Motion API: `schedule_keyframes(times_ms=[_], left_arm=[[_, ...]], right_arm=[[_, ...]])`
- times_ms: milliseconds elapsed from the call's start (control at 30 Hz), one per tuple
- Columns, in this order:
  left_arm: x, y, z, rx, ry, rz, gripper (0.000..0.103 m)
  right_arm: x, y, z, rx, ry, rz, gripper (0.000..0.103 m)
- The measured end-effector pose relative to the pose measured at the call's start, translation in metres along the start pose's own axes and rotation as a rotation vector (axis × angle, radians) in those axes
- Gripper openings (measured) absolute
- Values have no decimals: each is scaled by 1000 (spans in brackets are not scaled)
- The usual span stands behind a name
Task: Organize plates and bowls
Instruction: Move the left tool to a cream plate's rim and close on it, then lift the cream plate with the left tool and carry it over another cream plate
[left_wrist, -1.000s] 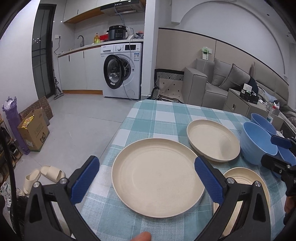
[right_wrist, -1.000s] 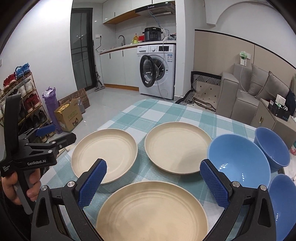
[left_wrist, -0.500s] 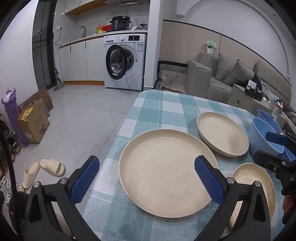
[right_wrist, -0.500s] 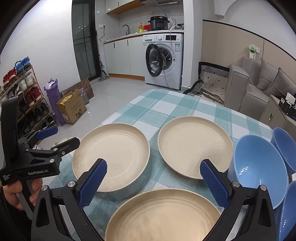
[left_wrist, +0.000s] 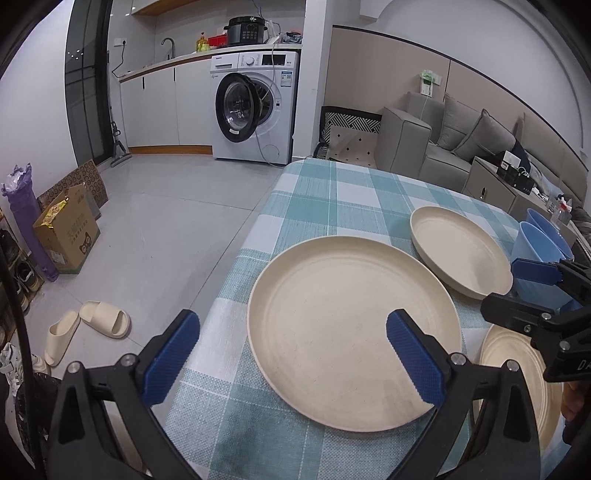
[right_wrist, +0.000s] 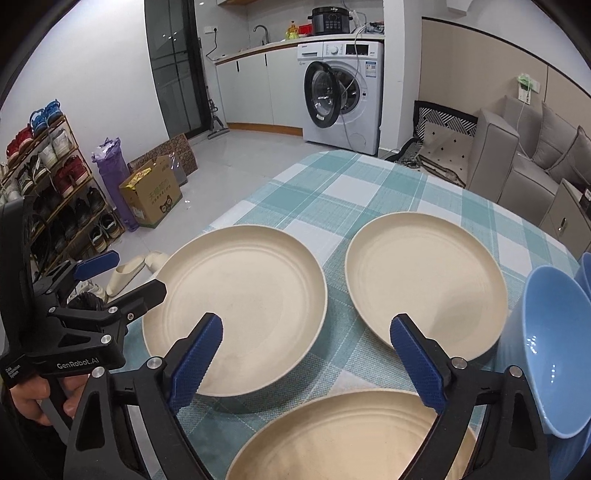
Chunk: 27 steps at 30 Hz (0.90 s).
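Three cream plates lie on the checked tablecloth (left_wrist: 332, 199). The left plate (left_wrist: 347, 325) (right_wrist: 236, 310) lies by the table's left edge, the far plate (left_wrist: 461, 251) (right_wrist: 424, 284) behind it to the right, and the near plate (left_wrist: 517, 376) (right_wrist: 351, 439) at the front. Blue bowls (left_wrist: 543, 247) (right_wrist: 554, 350) stand at the right. My left gripper (left_wrist: 291, 358) is open and empty, its right pad over the left plate's near rim. My right gripper (right_wrist: 306, 362) is open and empty above the near plate's far rim. Each gripper shows in the other's view.
The table's left edge (left_wrist: 236, 266) drops to a tiled floor with slippers (left_wrist: 88, 325) and a cardboard box (left_wrist: 66, 236). A shoe rack (right_wrist: 48, 192) stands at the far left. A washing machine (left_wrist: 255, 107) and a grey sofa (left_wrist: 443, 136) stand behind the table.
Both grippers have moved down and forward toward the plates, which now look larger and sit more to the right in the left wrist view. Both stay open.
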<state>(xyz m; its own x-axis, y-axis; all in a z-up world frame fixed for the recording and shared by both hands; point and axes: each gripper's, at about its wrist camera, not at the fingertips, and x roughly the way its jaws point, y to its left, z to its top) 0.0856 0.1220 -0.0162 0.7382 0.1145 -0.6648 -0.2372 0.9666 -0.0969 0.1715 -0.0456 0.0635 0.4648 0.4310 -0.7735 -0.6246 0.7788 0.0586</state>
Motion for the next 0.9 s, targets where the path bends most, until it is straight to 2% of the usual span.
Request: schedule_keyframes(times_ms=[100, 233, 500, 667, 900], left_arm=[[5, 2, -1, 0, 13, 3, 95], [14, 6, -4, -6, 50, 2, 81], [25, 11, -10, -7, 91, -1, 77], [35, 18, -13, -32, 128, -9, 66], [42, 17, -18, -26, 161, -22, 55]], right_arm=[[10, 2, -1, -5, 32, 8, 83], [22, 1, -2, 5, 60, 29, 83], [46, 2, -2, 6, 126, 41, 76], [59, 1, -2, 2, 156, 38, 69], [71, 0, -3, 8, 189, 39, 55]])
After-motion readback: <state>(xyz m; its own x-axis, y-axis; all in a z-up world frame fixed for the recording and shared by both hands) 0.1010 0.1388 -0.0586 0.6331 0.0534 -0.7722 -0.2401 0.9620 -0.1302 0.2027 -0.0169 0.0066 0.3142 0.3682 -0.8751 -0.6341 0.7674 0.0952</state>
